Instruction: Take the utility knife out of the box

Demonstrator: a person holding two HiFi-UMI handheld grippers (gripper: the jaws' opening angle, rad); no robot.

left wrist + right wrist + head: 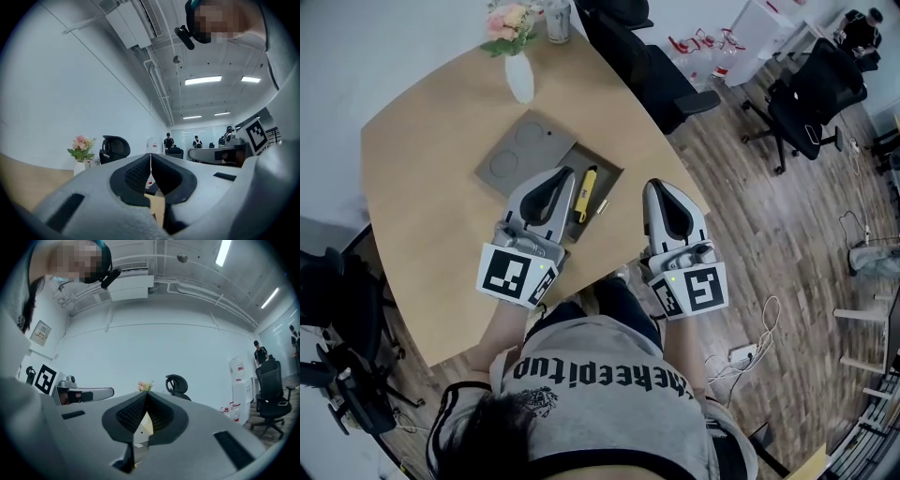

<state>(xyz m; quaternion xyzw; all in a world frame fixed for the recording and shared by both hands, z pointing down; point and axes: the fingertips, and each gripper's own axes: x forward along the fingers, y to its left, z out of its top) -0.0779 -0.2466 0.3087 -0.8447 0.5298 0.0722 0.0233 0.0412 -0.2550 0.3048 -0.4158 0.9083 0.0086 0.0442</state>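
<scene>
The yellow utility knife (586, 192) lies lengthwise in the open grey box (609, 180) on the wooden table (422, 122). The box's lid (523, 150), with two round recesses, lies flat to the left of it. My left gripper (566, 172) hovers just left of the knife, its tip beside the handle; its pads meet in the left gripper view (150, 154), so it is shut and holds nothing. My right gripper (657, 185) is to the right of the box, by the table's edge. It is shut and empty (146, 393).
A white vase with pink flowers (518, 75) and a can (558, 21) stand at the table's far end. Black office chairs (656, 66) (811, 98) stand beyond on the wood floor. A cable and power strip (741, 354) lie on the floor at the right.
</scene>
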